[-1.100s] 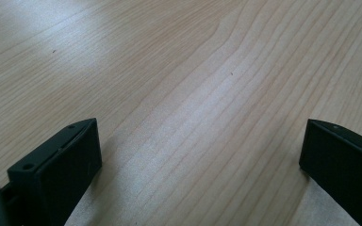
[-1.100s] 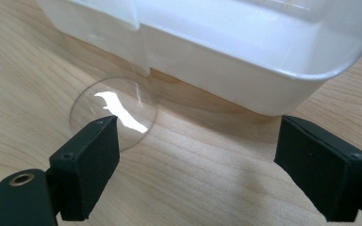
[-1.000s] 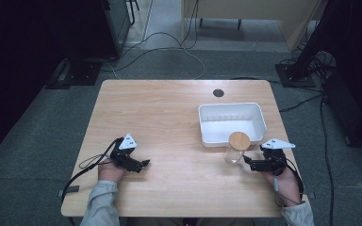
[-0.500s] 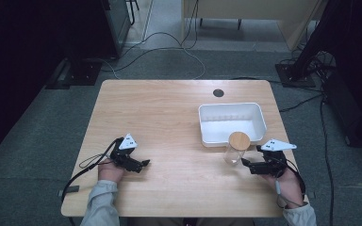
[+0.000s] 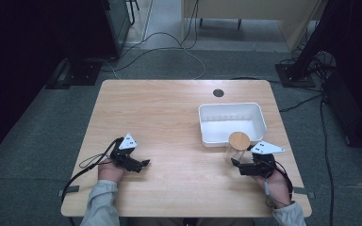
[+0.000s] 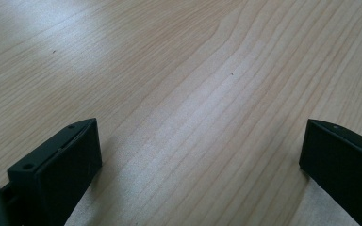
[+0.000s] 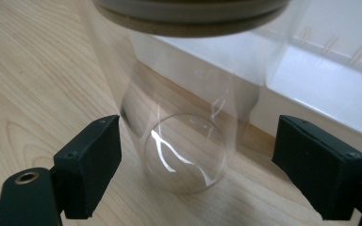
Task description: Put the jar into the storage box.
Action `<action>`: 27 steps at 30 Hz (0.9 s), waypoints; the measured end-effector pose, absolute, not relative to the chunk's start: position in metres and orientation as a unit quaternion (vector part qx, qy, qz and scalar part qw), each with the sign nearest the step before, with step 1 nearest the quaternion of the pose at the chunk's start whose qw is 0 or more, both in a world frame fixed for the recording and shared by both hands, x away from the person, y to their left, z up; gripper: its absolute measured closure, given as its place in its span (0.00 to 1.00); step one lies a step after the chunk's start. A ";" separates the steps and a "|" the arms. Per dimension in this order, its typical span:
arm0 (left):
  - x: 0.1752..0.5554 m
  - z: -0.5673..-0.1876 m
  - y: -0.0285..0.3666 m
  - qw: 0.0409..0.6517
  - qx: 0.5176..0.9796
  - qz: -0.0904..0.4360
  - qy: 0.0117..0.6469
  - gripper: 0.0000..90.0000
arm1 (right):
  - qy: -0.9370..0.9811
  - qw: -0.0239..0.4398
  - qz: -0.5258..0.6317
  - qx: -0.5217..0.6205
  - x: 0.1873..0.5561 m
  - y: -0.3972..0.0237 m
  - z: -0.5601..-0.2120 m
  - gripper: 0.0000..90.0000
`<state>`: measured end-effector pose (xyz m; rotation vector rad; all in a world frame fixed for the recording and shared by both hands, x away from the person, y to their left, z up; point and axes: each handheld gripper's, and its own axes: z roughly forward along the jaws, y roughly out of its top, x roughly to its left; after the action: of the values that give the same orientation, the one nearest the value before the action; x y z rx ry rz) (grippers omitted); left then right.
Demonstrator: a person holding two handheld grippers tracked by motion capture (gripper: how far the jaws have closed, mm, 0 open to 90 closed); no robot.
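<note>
A clear glass jar (image 5: 236,151) with a round wooden lid (image 5: 239,140) stands upright on the wooden table (image 5: 169,113), just in front of a white bin (image 5: 231,105). My right gripper (image 5: 237,164) lies level at the jar's right, pointing at it. In the right gripper view the jar (image 7: 188,141) stands between the jaws of that gripper (image 7: 198,141); the pads are spread and do not press on the glass. My left gripper (image 5: 144,164) rests on the table at the front left. Its jaws (image 6: 200,141) stand wide apart over bare wood.
The empty white bin sits at the right half of the table, its near wall (image 7: 320,94) right behind the jar. A small black round disc (image 5: 218,92) lies near the far edge. Cables run over the floor beyond the table.
My right gripper has slid a little to the left, closer to the jar, so the jar now sits between its jaws. The left gripper has stayed put.
</note>
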<state>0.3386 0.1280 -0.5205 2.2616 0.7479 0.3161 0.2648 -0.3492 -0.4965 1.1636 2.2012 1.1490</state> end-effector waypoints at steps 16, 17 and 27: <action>0.339 -0.520 0.128 0.361 0.878 0.123 0.290 0.00 | 0.747 0.208 0.464 0.428 0.272 -0.341 -0.507 0.19; 0.339 -0.520 0.128 0.361 0.878 0.123 0.290 0.00 | 0.747 0.208 0.464 0.428 0.272 -0.341 -0.507 0.19; 0.339 -0.520 0.128 0.361 0.878 0.123 0.290 0.00 | 0.754 0.227 0.454 0.417 0.270 -0.334 -0.503 0.29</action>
<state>0.3386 0.1279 -0.5205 2.2620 0.7474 0.3164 0.2704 -0.3345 -0.5029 1.1483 2.0776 1.2503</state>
